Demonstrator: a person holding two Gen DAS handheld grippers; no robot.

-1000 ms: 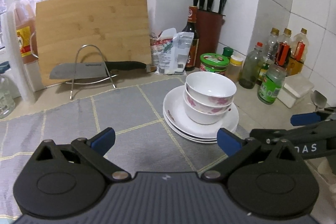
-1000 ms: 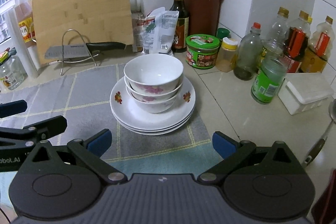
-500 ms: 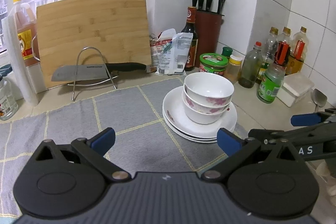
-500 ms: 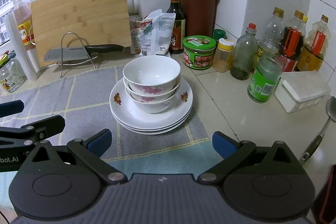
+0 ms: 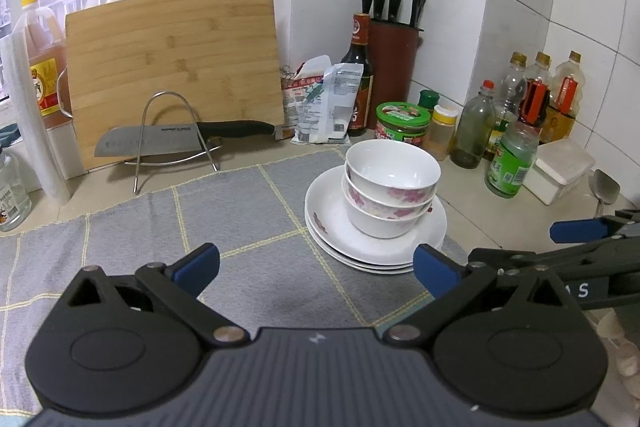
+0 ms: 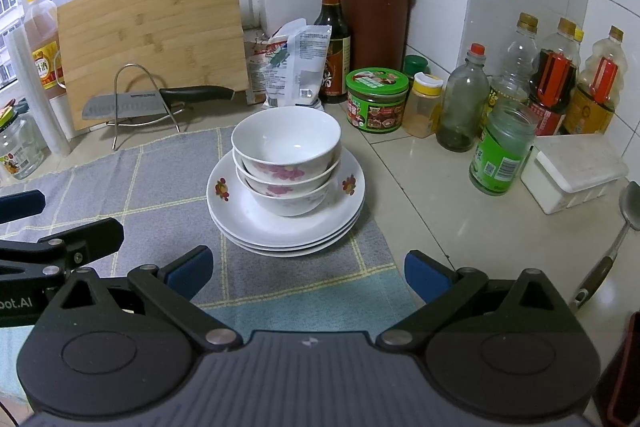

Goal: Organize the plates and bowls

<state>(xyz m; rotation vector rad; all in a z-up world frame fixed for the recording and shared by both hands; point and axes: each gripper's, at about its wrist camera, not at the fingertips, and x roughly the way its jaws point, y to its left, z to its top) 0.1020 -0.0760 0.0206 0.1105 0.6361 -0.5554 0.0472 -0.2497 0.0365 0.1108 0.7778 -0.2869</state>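
With both of my tools spread wide and holding nothing, I read the job as close to done. My left gripper [image 5: 316, 265] fills the bottom of the left wrist view, its blue fingertips [image 5: 198, 259] parted over the grey checked mat [image 5: 132, 227], and my right gripper [image 6: 306, 269] sits the same way at the bottom of the right wrist view, jaws apart and short of the crockery. Each one shows in the other's view, at the lower right edge of the left view and the lower left edge of the right. Just beyond the right fingertips, in the middle of the right view, the plates [image 6: 280, 231] lie in one neat pile on the right edge of the mat, three rims showing, I think, and the bowls [image 6: 286, 155] are nested on top of them, three deep as far as I can count. In the left view the same pile sits right of centre. Plates and bowls are glossy white with pink and red flower prints; the nest stands a little off centre on the plates, toward the back, but upright. I see no loose plate or bowl elsewhere on the counter [image 6: 440, 211], so I judge that little is left beyond perhaps moving the whole stack to wherever it belongs.
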